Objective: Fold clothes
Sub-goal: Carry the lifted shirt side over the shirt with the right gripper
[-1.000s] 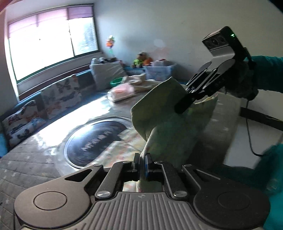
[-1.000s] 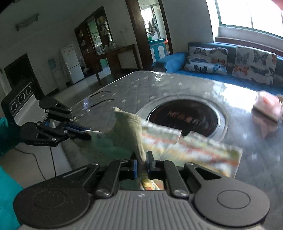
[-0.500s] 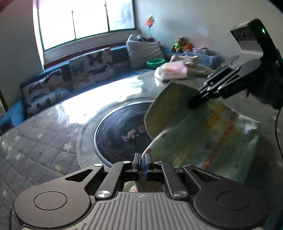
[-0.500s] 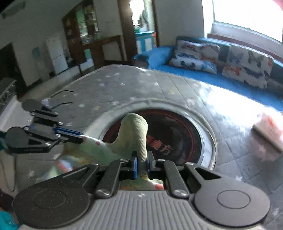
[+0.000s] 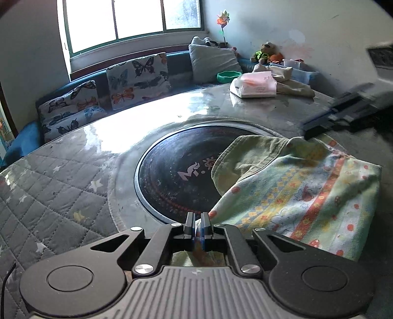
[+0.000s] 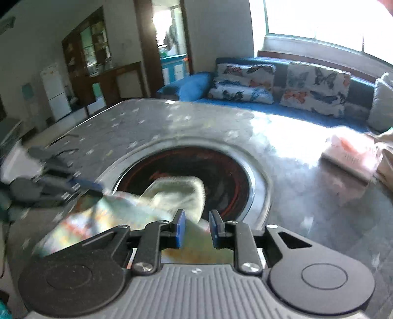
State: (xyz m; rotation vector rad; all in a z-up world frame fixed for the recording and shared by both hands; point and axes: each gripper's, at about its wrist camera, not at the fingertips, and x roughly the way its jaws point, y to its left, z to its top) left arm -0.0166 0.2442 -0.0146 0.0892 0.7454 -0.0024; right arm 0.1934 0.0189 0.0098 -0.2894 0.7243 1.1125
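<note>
Containers first: clear plastic bin (image 5: pixel 298 70) by the wall past the surface's far edge, contents too small to tell; green bowl (image 5: pixel 228 76) near it, inside hidden. Patterned cloth (image 5: pixel 302 193) lies doubled over on the surface (image 5: pixel 61 186), partly covering the dark round inset (image 5: pixel 176 176); long axis runs from the left gripper (image 5: pixel 197 227) toward the right gripper (image 6: pixel 195 227). Left gripper's jaws are pressed together on a cloth corner. Right gripper's jaws are opening, cloth edge between the pads w/o pinch. Surface is quilted grey w/ stars. Folded pink-white bundle (image 5: pixel 254 84) sits at far edge. Butterfly cushions (image 5: pixel 137 78) under the window (image 5: pixel 132 22).
</note>
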